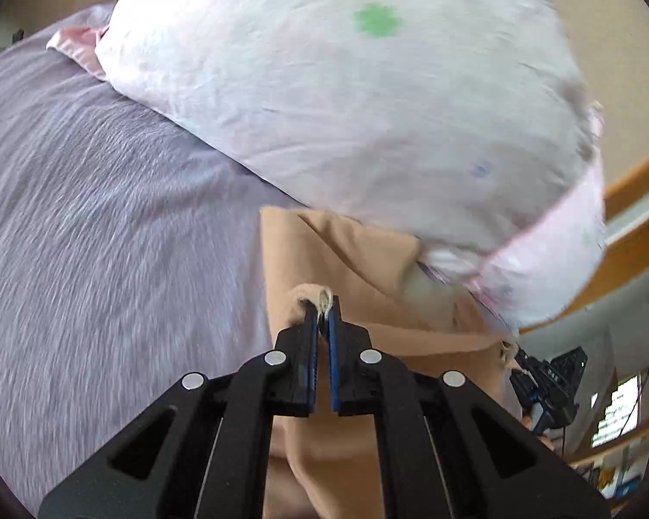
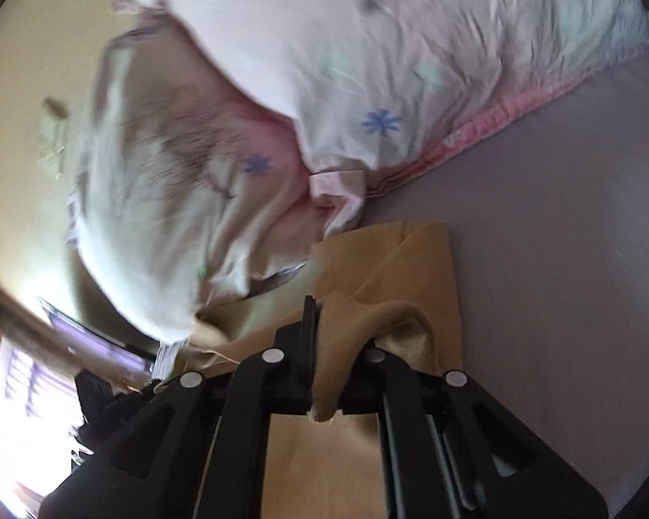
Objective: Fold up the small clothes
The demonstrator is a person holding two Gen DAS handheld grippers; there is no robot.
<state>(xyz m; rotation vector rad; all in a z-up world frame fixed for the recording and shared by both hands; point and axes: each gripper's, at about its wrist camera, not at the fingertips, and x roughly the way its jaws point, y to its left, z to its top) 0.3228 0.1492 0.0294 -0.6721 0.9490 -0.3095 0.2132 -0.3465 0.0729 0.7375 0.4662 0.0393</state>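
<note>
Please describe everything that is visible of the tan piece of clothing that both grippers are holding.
The tan garment is a plain, soft cloth with no print. The left gripper pinches a small bunched corner with loose threads; the right gripper grips a thicker fold that drapes over its fingers. The far part lies creased on the purple bedsheet and touches the floral pillow. Its full shape is hidden.

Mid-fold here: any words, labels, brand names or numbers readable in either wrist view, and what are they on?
None can be read with certainty.
Bright screen or sign at the left wrist view's far right edge: dark lines of text, too small and blurred to read.
Other tool in the same view: small pale marking, unreadable.
Tan garment and flower-print pillow: no lettering, only printed flowers.
</note>
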